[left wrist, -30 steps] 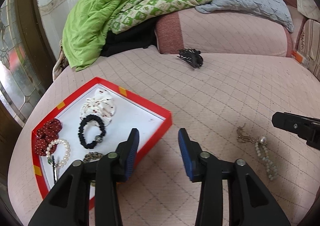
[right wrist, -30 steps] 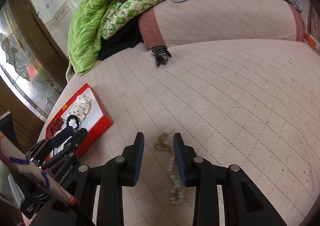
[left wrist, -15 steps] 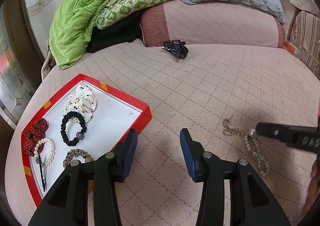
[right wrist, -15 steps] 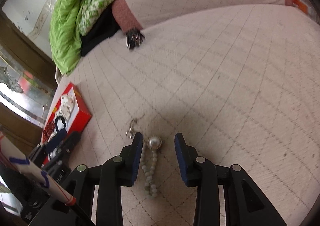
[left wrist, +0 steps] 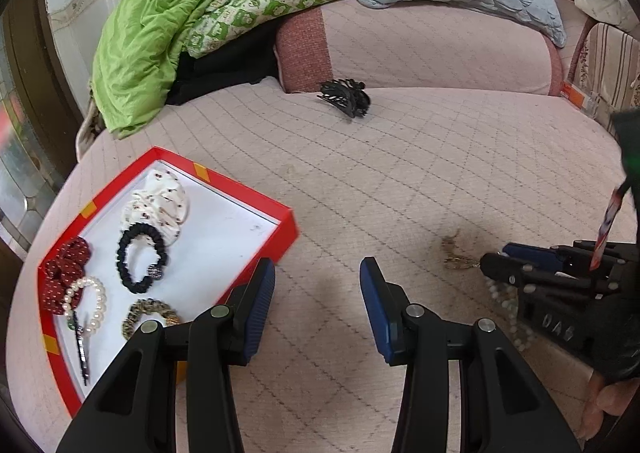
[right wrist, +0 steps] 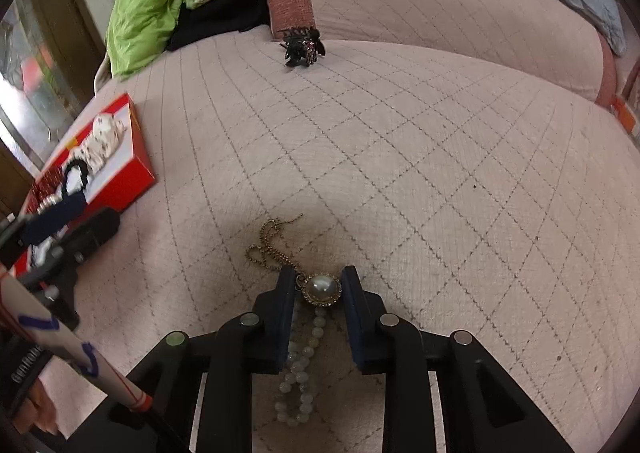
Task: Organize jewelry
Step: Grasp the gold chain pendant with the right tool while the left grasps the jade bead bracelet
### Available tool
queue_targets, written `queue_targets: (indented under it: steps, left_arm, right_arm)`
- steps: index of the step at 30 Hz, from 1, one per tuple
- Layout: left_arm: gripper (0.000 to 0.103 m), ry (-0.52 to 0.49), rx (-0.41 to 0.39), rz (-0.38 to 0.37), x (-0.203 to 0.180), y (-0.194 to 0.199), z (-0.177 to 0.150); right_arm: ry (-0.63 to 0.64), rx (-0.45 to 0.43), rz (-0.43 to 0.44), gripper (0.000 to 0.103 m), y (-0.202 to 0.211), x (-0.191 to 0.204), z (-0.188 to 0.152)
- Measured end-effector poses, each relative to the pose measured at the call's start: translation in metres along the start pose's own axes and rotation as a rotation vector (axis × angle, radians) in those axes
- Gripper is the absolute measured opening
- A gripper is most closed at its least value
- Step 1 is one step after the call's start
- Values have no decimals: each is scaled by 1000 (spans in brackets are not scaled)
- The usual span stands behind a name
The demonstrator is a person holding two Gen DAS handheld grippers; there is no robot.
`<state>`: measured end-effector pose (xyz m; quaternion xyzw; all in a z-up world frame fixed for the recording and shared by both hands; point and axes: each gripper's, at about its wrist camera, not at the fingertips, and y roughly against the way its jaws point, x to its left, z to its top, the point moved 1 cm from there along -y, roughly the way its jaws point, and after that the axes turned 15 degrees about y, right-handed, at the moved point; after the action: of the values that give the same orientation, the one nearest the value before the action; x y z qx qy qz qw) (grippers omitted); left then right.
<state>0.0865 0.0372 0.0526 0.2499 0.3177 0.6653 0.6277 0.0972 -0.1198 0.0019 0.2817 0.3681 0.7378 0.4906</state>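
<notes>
Right wrist view: right gripper [right wrist: 318, 287] closes on the necklace [right wrist: 321, 288], fingers touching its pendant.
Left gripper [left wrist: 318, 289]: released, holding nothing.
Tray [left wrist: 240, 183]: far left, holding hair ties.

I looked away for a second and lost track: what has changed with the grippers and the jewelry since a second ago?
The right gripper came down over the beaded necklace and narrowed its fingers around the round pearl pendant; whether they grip it yet is unclear. The necklace remains on the bed cover. The left gripper stayed open beside the red tray, whose contents look unchanged, and the black hair claw lies where it was.
</notes>
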Motion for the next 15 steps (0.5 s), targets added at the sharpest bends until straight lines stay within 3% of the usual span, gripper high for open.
queue_targets:
  steps: [5, 11, 13, 15]
  left_arm:
    - [43, 36, 97, -152, -16, -6, -7]
    - [43, 60, 243, -345, -55, -16, -25]
    - [43, 56, 273, -378, -68, -18, -30]
    - [43, 36, 272, -357, -80, -19, -35]
  right_arm:
    - [-99, -90, 42, 25, 31, -25, 3]
    - [-177, -161, 23, 25, 59, -48, 2]
    - [-188, -169, 17, 25, 63, -54, 1]
    - [-199, -171, 21, 25, 66, -59, -2]
